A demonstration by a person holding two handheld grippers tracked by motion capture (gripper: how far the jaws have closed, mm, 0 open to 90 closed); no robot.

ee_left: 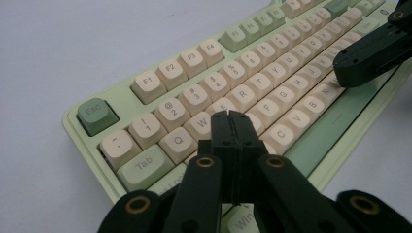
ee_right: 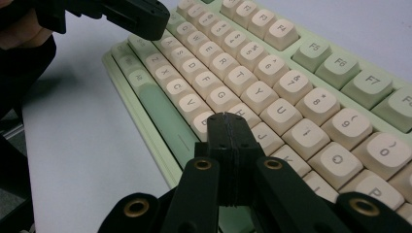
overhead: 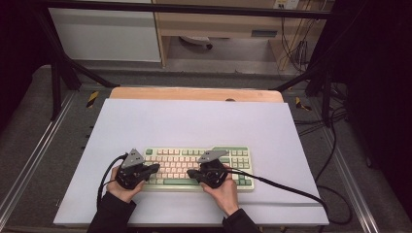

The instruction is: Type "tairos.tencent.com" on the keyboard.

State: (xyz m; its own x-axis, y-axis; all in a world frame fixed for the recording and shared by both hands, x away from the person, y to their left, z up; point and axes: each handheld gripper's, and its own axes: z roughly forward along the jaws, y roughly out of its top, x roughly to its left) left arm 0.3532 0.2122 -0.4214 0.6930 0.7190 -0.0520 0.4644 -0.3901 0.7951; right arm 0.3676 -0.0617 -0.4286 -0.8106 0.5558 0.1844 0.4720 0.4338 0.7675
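Smooth pale bench (overhead: 194,121), wide margins; glossy plastic keyboard (overhead: 194,167); left claw (ee_left: 232,119), right claw (ee_right: 227,121) both closed, empty.

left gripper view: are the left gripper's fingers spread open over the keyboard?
No, the left gripper has its two black fingers pressed flat together, nothing between them, above the pale green keyboard with cream keycaps.

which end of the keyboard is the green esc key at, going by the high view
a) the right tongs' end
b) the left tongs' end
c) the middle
b: the green Esc key sits at the corner of the keyboard nearest the shut left tongs.
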